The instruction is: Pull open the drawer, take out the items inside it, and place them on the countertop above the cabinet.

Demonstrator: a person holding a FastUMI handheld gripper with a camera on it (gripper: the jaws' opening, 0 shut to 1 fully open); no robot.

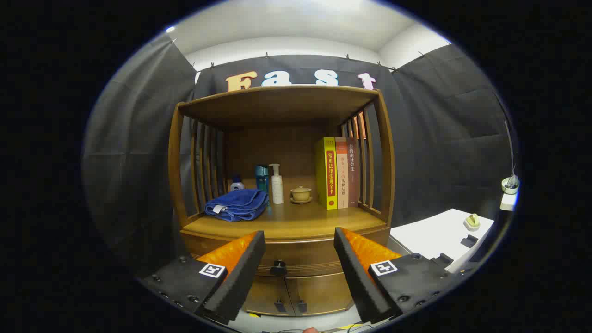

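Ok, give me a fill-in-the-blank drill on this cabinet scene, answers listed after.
1. The hand-held gripper has its fingers ____, with the drawer knob seen between them.
2. The drawer is still ____.
3. The folded towel on the countertop is ____ in colour.
4. The books stand ____ beside the lidded cup.

Answers: open; closed; blue; upright

Black cloth [444, 138] hangs as the booth's wall on three sides, clipped along its top edge below a white ceiling [296, 23] that is brightly lit. A wooden cabinet [282, 231] with slatted sides stands against the back cloth. To its right sits a white table [434, 240].
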